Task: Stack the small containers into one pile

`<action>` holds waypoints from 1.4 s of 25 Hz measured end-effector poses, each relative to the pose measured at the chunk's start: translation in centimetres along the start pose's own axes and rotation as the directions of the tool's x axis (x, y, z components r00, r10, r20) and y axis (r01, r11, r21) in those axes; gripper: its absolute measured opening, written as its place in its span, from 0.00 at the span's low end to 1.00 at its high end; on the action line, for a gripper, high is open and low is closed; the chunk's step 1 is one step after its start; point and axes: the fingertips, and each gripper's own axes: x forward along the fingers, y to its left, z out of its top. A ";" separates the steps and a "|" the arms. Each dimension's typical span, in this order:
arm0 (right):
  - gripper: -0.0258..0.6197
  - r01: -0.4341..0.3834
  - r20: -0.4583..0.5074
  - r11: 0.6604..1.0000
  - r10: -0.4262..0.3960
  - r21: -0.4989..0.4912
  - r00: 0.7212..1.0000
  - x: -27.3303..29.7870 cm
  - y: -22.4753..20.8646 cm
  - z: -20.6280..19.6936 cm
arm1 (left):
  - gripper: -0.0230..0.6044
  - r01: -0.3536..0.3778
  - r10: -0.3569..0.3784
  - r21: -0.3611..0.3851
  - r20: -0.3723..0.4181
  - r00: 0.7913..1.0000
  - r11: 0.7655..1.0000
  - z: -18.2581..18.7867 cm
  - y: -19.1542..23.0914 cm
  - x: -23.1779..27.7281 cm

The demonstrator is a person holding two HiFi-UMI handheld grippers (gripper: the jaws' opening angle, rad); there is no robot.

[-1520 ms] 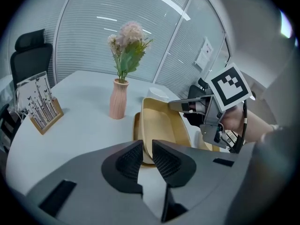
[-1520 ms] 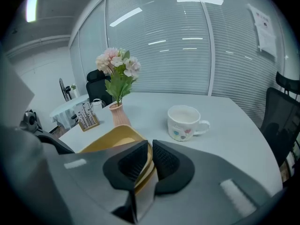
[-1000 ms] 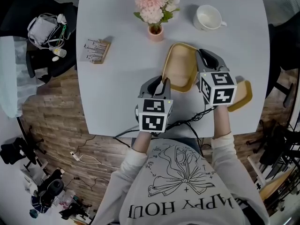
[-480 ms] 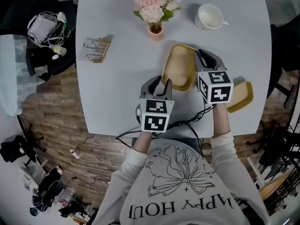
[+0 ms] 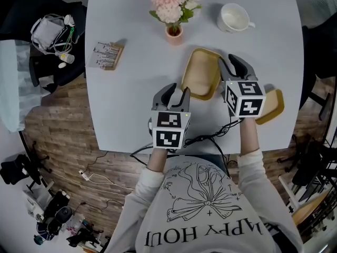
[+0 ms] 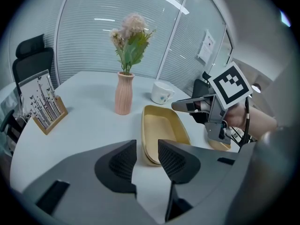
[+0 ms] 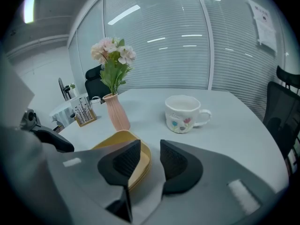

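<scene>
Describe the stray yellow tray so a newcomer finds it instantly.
Start at the pale table, toward its near corner on the person's right. A shallow yellow tray peeks out beside the right gripper. Unlike the yellow trays mid-table, it lies alone and half hidden.

Smooth matt plastic containers (image 5: 201, 74), smooth matt table (image 5: 126, 104), glossy ceramic mug (image 5: 233, 19), ribbed matt vase (image 5: 174, 35), wooden stand (image 5: 108, 57), wood-plank floor (image 5: 63, 125), printed cloth shirt (image 5: 200, 210), left gripper (image 6: 146, 153) of matt plastic with rough, knurled pads (image 6: 123, 159).
</scene>
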 end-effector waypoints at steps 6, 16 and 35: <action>0.26 0.056 0.080 0.998 -0.057 0.012 0.995 -2.5 0.2 1.0 | 0.27 0.000 -0.001 0.021 0.068 0.998 1.000 1.3 0.3 -1.6; 0.15 0.187 0.197 0.975 -0.208 0.117 0.958 -9.0 1.8 2.0 | 0.07 0.097 -0.115 0.116 0.161 0.980 0.988 3.9 -1.9 -5.1; 0.14 0.463 0.214 0.801 -0.563 0.380 0.798 -23.8 -1.7 -4.2 | 0.05 0.325 -0.384 0.364 0.102 0.918 0.873 3.9 -12.2 -7.4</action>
